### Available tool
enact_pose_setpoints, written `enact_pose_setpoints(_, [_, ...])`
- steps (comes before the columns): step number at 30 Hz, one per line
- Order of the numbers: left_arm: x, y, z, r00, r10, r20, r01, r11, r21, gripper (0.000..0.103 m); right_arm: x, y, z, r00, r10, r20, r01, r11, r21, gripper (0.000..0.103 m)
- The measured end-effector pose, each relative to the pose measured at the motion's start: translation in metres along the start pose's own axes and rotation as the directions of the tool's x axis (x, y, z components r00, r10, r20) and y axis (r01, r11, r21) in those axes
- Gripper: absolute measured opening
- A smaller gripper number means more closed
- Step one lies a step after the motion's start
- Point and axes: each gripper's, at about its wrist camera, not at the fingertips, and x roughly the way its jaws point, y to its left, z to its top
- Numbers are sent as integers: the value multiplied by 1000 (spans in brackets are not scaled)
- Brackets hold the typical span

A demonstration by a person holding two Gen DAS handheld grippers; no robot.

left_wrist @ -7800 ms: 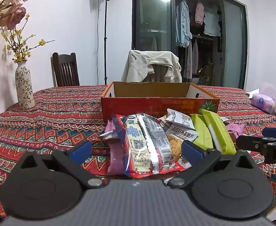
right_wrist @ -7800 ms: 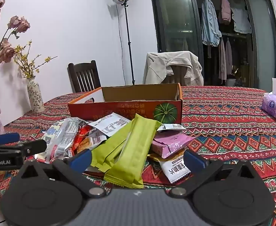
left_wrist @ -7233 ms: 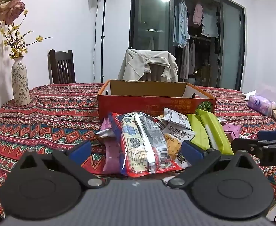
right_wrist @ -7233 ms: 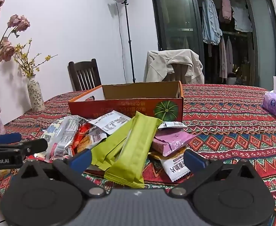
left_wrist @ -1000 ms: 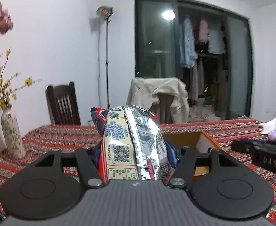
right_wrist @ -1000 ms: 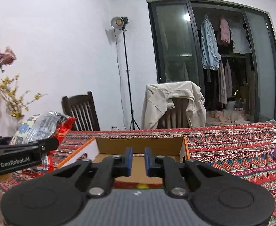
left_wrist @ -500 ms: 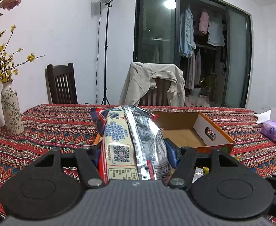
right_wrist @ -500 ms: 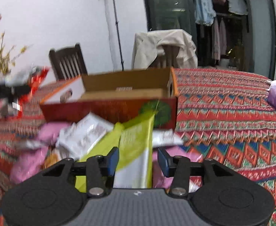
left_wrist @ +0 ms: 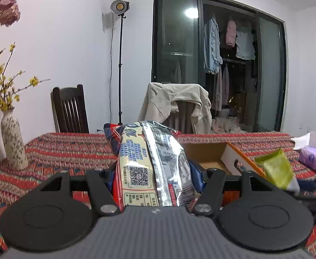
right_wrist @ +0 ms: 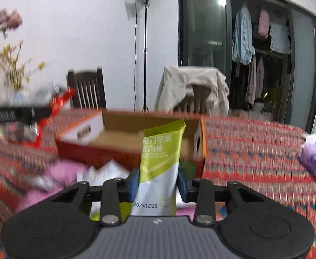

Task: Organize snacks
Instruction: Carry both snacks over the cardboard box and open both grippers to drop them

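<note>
Snacks in both tools, box ahead. L gripper (left_wrist: 155, 172) is clamped on a silver/red snack pack (left_wrist: 151, 164), long axis running fwd along the fingers, pack sticking up past the tips. R gripper (right_wrist: 158, 183) pads pinch a green-and-white bar pack (right_wrist: 161, 168), also lengthwise along the fingers, top end pointing at the box; its figure came down to nearly closed, so grip looks set.

Just past the R tool, leftover packs on the patterned tablecloth (right_wrist: 255, 151): pink pack (right_wrist: 56, 172), white sachet (right_wrist: 106, 170), blurry.

Next out, open cardboard box (right_wrist: 123, 138), directly ahead of both tools, seemingly empty inside from what shows. From L view the box (left_wrist: 207, 153) sits ahead and to the right. R looks nearer its front wall, so prob. R drops first: fwd and over the near rim.

Far back: vase (left_wrist: 13, 142), chairs, lamp stand.
</note>
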Motion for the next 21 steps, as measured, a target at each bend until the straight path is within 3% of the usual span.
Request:
enact_pose_setpoints(6, [38, -7, 22, 1000, 18, 4, -18, 1000, -2, 64, 36, -13, 55, 998, 28, 53, -33, 995, 90, 36])
enact_pose_setpoints(10, [74, -10, 30, 999, 38, -17, -39, 999, -15, 64, 74, -22, 72, 999, 11, 42, -18, 989, 147, 36])
enact_pose_setpoints(16, [123, -1, 26, 996, 59, -61, -64, 996, -69, 64, 126, -36, 68, 1000, -18, 23, 12, 974, 227, 36])
enact_pose_setpoints(21, [142, 5, 16, 996, 53, -68, -58, 995, -80, 64, 148, -38, 49, 1000, -1, -5, 2, 976, 220, 36])
